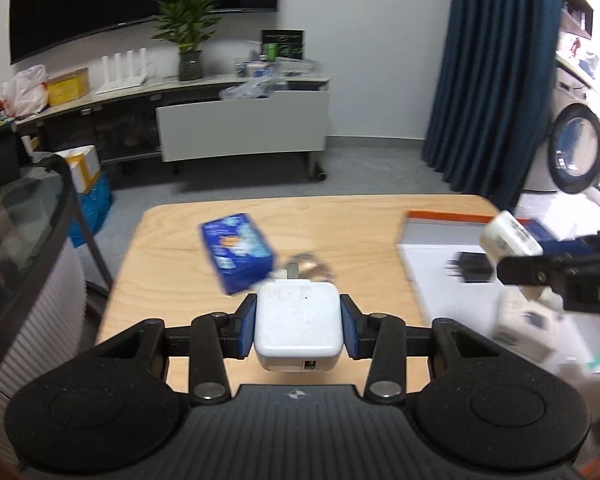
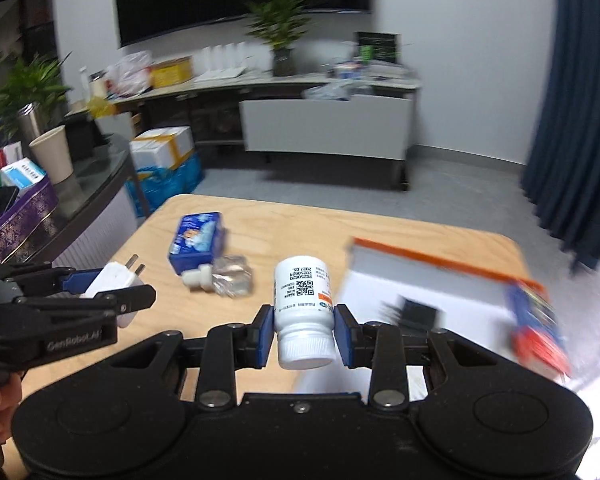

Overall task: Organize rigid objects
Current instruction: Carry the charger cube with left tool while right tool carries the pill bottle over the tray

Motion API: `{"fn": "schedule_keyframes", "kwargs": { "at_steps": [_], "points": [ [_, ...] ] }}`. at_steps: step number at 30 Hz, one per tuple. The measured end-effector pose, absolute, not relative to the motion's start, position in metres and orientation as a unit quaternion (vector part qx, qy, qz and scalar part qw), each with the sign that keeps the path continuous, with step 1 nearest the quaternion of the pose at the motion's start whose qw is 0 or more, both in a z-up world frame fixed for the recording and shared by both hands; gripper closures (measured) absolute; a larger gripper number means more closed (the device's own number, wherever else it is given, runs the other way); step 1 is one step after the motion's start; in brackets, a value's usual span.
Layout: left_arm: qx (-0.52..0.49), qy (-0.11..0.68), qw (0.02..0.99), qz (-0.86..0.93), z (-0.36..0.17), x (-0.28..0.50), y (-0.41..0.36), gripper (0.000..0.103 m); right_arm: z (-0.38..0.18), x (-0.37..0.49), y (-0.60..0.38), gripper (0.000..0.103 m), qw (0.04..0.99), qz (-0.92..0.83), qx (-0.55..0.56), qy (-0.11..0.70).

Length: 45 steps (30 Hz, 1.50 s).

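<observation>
Between the blue pads [image 1: 247,330] of the left gripper [image 1: 299,330] sits a white plug-in charger [image 1: 298,326], pinched on its two flat sides and held up off the wooden table [image 1: 172,248]. Its metal prongs point away, out toward the room.

The right gripper [image 2: 305,334] is pinching a white pill bottle [image 2: 305,312] around its neck. The bottle's cap points back toward the person, and its label with the square code faces up. It is off the table too.

Both things look ready to go into the white tray with the orange rim [image 2: 440,258], which lies on the right side of the table. A small black plug [image 2: 416,312] already lies inside it, and a red and blue box [image 2: 538,332] lies at its far right side, blurred.

To do this part well, I think each hand should keep squeezing until its thing is low over a bare bit of the tray. The bottle is round, so it may roll; setting it down standing up would be safer.

Left on the table are a blue tissue pack [image 2: 198,238] and, just beside it, a clear little bottle with a white cap [image 2: 224,278]. They would come next.
</observation>
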State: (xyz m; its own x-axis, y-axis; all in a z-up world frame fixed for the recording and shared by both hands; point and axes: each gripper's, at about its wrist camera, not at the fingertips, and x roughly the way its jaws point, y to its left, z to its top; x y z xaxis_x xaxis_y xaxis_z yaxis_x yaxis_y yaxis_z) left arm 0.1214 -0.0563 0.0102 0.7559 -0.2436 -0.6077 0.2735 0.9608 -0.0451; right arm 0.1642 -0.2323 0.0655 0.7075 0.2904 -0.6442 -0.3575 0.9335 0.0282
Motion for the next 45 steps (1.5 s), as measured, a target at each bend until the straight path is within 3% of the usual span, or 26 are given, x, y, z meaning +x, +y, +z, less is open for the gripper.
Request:
{"fn": "schedule_keyframes", "kwargs": {
  "at_steps": [14, 45],
  "points": [
    [0.01, 0.312, 0.929, -0.201, 0.033, 0.071, -0.133, 0.061, 0.089, 0.083, -0.338, 0.063, 0.947, 0.063, 0.011, 0.314],
    [0.03, 0.29, 0.932, -0.213, 0.043, 0.028, -0.167, 0.061, 0.09, 0.042, -0.364, 0.063, 0.953, 0.052, 0.042, 0.297]
  ]
}}
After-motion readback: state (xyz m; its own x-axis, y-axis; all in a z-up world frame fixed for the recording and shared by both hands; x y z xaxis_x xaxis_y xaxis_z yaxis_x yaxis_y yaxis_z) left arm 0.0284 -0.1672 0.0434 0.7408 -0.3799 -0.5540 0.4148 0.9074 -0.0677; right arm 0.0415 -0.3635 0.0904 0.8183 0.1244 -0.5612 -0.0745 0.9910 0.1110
